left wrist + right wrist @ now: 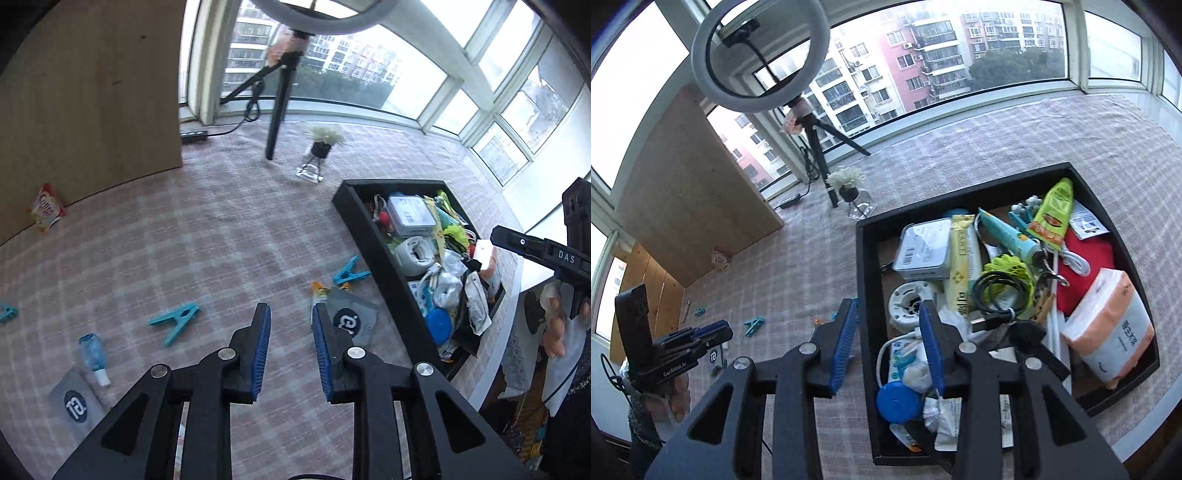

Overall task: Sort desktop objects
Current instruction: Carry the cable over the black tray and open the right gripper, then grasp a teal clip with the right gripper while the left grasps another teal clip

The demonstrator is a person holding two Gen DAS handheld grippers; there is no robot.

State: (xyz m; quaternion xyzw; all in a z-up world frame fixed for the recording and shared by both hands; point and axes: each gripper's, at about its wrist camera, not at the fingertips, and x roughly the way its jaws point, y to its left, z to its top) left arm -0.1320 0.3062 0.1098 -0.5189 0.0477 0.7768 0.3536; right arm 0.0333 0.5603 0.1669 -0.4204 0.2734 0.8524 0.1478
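In the black tray (863, 295) most clutter is already piled: cables, tubes, tissue pack (1108, 325). Left of the tray, on the checked counter (221, 240), loose items remain: three teal clips (177, 321), small bottle (94, 356), grey pouches (354, 317), snack packet (46, 208). Left gripper (291, 345) narrowly parted, empty; right gripper (888, 345) half open above the tray, empty.

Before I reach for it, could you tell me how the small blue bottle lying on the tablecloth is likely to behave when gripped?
The small blue bottle lies on its side, so a nudge may roll it. It looks like clear plastic, probably light and slippery between pads.
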